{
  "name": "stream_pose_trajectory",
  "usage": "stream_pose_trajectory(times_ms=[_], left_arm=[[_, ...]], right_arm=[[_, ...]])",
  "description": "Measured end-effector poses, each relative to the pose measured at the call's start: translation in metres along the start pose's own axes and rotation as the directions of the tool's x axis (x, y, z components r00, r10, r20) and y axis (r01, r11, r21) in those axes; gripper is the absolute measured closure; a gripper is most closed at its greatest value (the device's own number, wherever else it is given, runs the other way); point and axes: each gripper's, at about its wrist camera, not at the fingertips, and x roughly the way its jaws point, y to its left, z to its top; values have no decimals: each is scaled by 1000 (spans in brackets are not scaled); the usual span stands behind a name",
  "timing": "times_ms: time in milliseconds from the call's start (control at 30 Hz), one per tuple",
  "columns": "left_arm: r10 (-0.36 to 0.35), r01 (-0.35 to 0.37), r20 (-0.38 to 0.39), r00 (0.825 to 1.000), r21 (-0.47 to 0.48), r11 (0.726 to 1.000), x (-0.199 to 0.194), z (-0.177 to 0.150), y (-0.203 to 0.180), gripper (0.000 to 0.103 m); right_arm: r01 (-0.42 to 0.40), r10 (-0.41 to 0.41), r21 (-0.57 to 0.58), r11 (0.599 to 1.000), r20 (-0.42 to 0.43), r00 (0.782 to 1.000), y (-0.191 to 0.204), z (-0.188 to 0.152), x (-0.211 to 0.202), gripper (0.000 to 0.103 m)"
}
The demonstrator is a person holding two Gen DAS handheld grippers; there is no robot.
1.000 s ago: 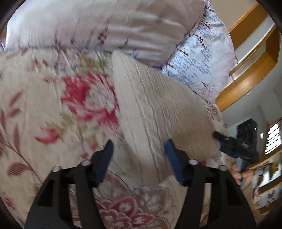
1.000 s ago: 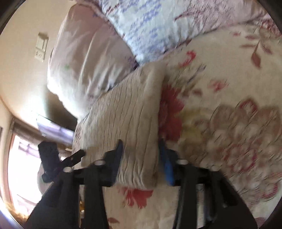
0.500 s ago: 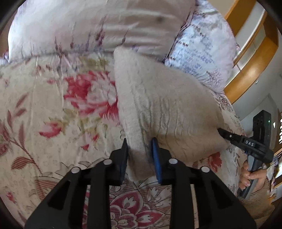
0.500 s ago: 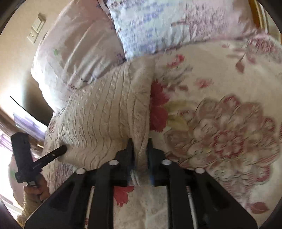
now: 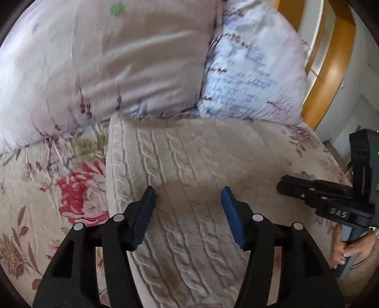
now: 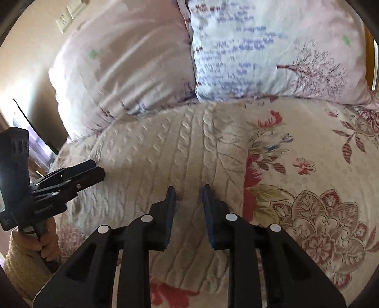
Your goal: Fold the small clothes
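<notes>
A cream cable-knit garment [image 5: 189,161] lies folded flat on the floral bedspread [image 5: 35,189], its far edge against the pillows. It also shows in the right wrist view [image 6: 154,156]. My left gripper [image 5: 188,201] is open and empty, hovering over the garment's near part. My right gripper [image 6: 188,196] is open with a narrow gap, empty, above the garment's right side. The right gripper also shows at the right of the left wrist view [image 5: 284,186], and the left gripper at the left of the right wrist view [image 6: 98,170].
A pink pillow [image 5: 106,59] and a pale blue printed pillow [image 5: 255,66] stand at the head of the bed. A wooden headboard [image 5: 331,59] is at the right. A wall switch [image 6: 68,14] is at the upper left.
Both grippers were shut on the garment's near edge half a second ago; they have let go, opened and moved over the garment, which now lies flatter and wider.
</notes>
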Motion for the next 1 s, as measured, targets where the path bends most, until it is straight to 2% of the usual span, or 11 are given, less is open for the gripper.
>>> stream_pose_trajectory(times_ms=[167,333,400,467,533,567,600,633,667,867,1000], left_arm=[[9,-9,-32,999,-3,1000,12,7,1,45],[-9,9,11,1000,-4,1000,-1,4,2,45],[-16,17,46,999,-16,1000,-19,-2,4,38],[21,-19,111,994,-18,1000,-47,-16,5,24],[65,-63,136,989,-24,998,-64,-29,8,20],[84,-80,137,987,-34,996,-70,-36,10,17],[112,-106,131,985,-54,993,-77,-46,13,14],[137,-129,125,983,-69,989,-81,-53,15,6],[172,-162,120,978,-88,983,-85,-62,18,4],[229,-222,40,972,-143,965,-85,-95,24,2],[289,-288,-9,957,-111,951,-74,-105,11,2]], right_arm=[[-27,30,61,998,-56,998,-16,16,18,77],[-65,70,112,992,-48,996,-25,13,11,76],[-75,77,130,989,-14,997,-27,5,-8,66],[-78,75,119,990,33,997,-29,-3,-27,35],[-24,16,89,996,88,996,-27,-11,-45,23],[17,-24,61,998,122,992,-23,-19,-57,22],[44,-50,49,998,137,989,-20,-24,-62,20],[65,-70,43,997,145,987,-18,-28,-65,14],[91,-96,37,995,157,983,-15,-35,-70,8],[179,-178,12,984,181,967,3,-62,-74,1],[197,-195,-3,980,140,971,16,-74,-64,1]])
